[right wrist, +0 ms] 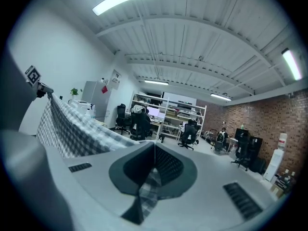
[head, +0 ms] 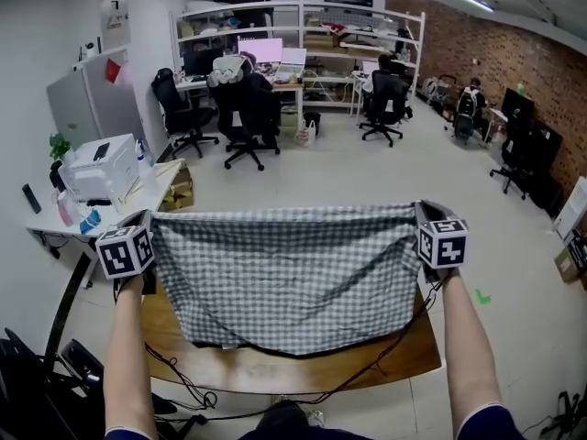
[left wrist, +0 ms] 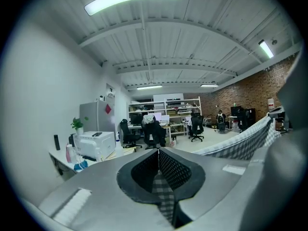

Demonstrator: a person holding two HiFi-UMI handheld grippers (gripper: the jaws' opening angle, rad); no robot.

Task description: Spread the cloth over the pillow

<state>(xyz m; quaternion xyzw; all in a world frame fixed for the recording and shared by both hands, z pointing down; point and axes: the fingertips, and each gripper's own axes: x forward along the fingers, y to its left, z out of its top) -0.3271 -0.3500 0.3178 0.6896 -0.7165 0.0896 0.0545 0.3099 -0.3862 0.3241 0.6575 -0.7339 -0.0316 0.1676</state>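
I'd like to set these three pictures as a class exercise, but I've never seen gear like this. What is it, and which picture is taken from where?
There is no robot: a person works two hand-held, two-jaw grippers. The head view is from a camera on the person's head, looking down. There the left gripper and right gripper each pinch a top corner of a checked cloth, held stretched above a wooden table. The two gripper views are from cameras riding on the grippers, looking along their shut jaws, with cloth caught between them. Whatever lies under the cloth is hidden.
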